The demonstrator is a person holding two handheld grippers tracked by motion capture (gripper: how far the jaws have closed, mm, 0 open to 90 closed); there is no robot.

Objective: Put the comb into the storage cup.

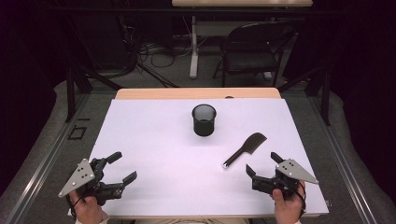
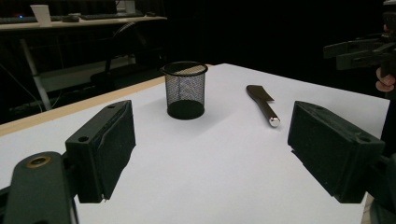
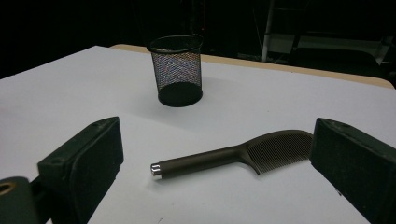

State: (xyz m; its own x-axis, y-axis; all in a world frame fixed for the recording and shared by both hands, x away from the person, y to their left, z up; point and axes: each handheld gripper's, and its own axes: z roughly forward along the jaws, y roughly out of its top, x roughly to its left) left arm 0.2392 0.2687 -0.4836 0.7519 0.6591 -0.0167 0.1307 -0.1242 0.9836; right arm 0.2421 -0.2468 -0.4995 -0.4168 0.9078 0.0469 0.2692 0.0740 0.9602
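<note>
Two grippers sit low at the near edge of the white table (image 1: 154, 140), one per hand. Left gripper (image 1: 122, 167) w/ jaws spread wide, nothing btwn them; right gripper (image 1: 264, 163) likewise wide and empty. Black mesh pen cup (image 1: 204, 120) stands upright mid-table, toward the far side. Dark comb (image 1: 244, 149) lies flat to its right, apart from it, handle's metal tip pointing near-left, just ahead of the right gripper.

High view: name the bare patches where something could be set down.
Free: the wide white sheet left of the cup, and the strip between the left gripper and right gripper. Crowded: by the comb, just ahead of the right gripper.
</note>
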